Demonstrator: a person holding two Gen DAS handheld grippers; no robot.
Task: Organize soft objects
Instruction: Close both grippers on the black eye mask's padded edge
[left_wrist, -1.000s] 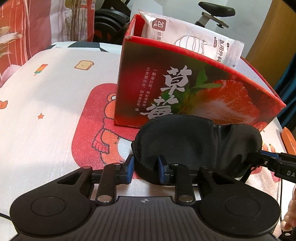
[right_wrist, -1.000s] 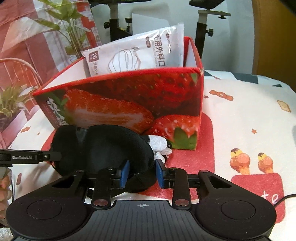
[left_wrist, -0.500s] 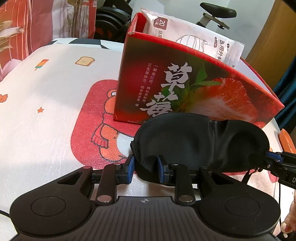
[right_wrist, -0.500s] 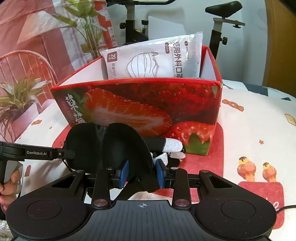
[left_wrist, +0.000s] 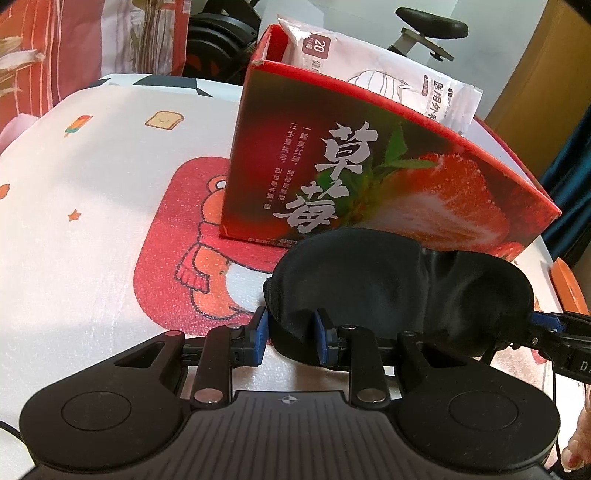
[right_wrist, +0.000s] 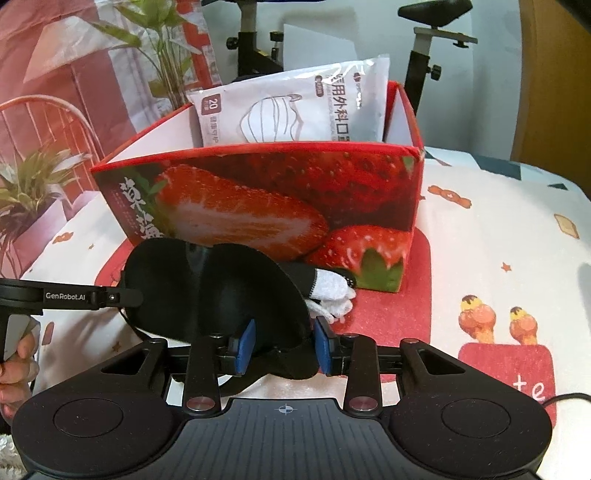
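A black padded eye mask (left_wrist: 399, 284) is held stretched between both grippers in front of a red strawberry-print box (left_wrist: 369, 177). My left gripper (left_wrist: 290, 334) is shut on the mask's left end. My right gripper (right_wrist: 283, 345) is shut on the mask's (right_wrist: 221, 291) other end. The mask hangs above the cloth, lower than the box rim. The box (right_wrist: 280, 192) holds a white pack of face masks (right_wrist: 295, 107), also seen in the left wrist view (left_wrist: 388, 85). A black and grey-white glove (right_wrist: 328, 291) lies on the cloth at the foot of the box.
The table (left_wrist: 92, 184) has a white cartoon-print cloth with red patches. An exercise bike (right_wrist: 432, 44) and a plant (right_wrist: 159, 48) stand behind the table. An orange object (left_wrist: 567, 291) lies at the right edge.
Both grippers have risen with the mask, which has lifted and spread out flatter between them. The box looks lower in both views.
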